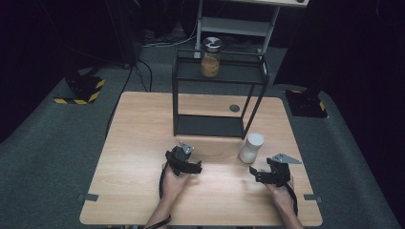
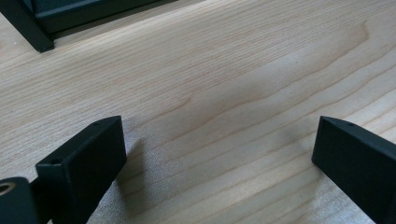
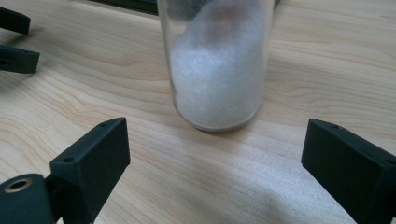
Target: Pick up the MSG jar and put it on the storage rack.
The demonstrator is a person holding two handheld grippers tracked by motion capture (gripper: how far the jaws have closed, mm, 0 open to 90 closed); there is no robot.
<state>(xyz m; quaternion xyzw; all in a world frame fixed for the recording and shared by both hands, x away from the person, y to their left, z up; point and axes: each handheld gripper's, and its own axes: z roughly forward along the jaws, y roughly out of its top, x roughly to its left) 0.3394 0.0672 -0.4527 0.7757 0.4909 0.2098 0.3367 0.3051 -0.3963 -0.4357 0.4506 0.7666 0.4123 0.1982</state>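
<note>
1. Step in hand: I judge this as the approach to the white jar (image 1: 251,147), before any grasp. The jar stands upright on the surface (image 1: 143,143), just ahead of the right hand-held gripper (image 1: 260,172) and centred between its jaws in the right gripper view (image 3: 217,70).
2. Right hand-held gripper: jaws spread wide, holding nothing, not touching the jar.
3. Left hand-held gripper (image 1: 187,167): jaws also wide apart, empty, low over bare wood; the black rack (image 2: 32,23) lies ahead of it.
4. Next move: I would advance the right hand-held gripper until the jar sits between the pads, then close evenly to avoid tipping it.
</note>
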